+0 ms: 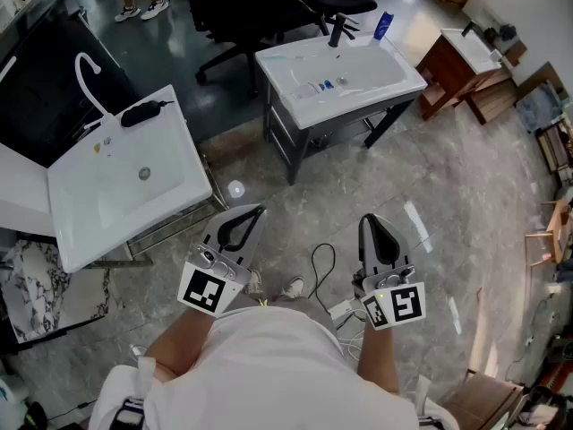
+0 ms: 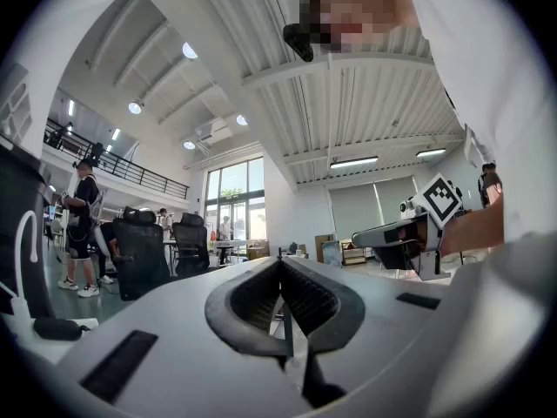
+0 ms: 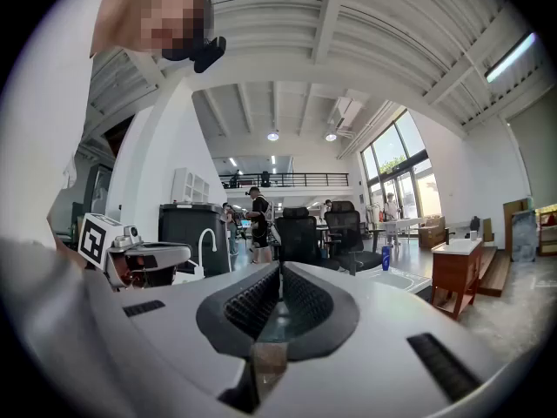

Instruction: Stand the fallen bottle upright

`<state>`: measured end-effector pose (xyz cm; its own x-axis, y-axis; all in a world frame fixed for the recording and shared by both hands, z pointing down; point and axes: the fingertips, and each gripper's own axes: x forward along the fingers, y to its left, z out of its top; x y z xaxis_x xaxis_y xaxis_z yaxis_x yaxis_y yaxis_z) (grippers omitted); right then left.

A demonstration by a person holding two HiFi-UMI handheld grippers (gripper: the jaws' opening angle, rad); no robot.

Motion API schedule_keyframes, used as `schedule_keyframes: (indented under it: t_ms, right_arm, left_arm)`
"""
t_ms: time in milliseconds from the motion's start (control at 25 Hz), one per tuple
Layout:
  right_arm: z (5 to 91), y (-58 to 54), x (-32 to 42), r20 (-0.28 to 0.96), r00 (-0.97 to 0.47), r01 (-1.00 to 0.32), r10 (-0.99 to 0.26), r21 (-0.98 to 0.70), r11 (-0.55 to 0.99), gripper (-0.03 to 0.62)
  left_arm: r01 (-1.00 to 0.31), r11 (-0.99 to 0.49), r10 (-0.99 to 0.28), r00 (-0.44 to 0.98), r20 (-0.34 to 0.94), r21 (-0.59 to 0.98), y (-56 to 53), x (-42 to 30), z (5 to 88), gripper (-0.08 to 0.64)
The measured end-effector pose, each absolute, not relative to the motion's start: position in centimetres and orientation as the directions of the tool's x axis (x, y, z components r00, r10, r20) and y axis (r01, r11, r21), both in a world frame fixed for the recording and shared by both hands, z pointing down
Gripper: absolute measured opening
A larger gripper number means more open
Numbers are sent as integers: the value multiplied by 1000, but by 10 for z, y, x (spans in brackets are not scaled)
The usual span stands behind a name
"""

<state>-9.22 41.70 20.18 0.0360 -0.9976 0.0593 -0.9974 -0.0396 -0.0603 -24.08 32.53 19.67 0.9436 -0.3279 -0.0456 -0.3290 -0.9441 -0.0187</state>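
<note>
Two white sinks on stands, none on a table. The near sink (image 1: 98, 213) is at the left: bare basin with a drain, a white gooseneck tap (image 1: 87, 70) at its far edge, and a black corded item (image 1: 143, 112) lying on the rim. The far sink (image 1: 295, 106) is centre-far, with a black tap (image 1: 337, 30) at the back. In its basin lies what is probably the fallen bottle (image 1: 327, 85): pale with blue bits, on its side, too small to be sure. A blue bottle (image 1: 383, 25) with a white label patch is at the far right corner of that sink. In the right gripper view it (image 3: 385, 258) stands upright on the rim.

The fallen bottle is well apart from both grippers, far and between them. Grey floor fills the gap.

The left gripper (image 1: 258, 211) is held near the person's body and points level. Its jaws are closed together with nothing between them, and the left gripper view confirms this (image 2: 280, 273). The right gripper (image 1: 372, 220) is held the same way on the right. Its jaws are pressed together and empty (image 3: 280, 273).

A cable (image 1: 322, 267) loops on the floor between the grippers. A wooden cabinet (image 1: 452, 61) stands far right, past the far sink.
</note>
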Motion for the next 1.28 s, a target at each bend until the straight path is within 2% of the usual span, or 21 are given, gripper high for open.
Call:
schedule_keyframes:
  t_ms: [400, 920, 1280]
  right_arm:
    - [209, 439, -60, 66, 14, -997, -998, -81, -20, 43]
    - [226, 456, -29, 55, -112, -986, -992, -129, 104, 44]
    - [241, 435, -4, 82, -79, -988, -993, -142, 67, 44]
  left_arm:
    - [-361, -933, -360, 932, -46, -16, 350, -214, 195, 18]
    - [-438, -899, -438, 899, -17, -12, 372, -185, 213, 18]
    - [-411, -912, -411, 912, -17, 9, 338, -153, 230, 18]
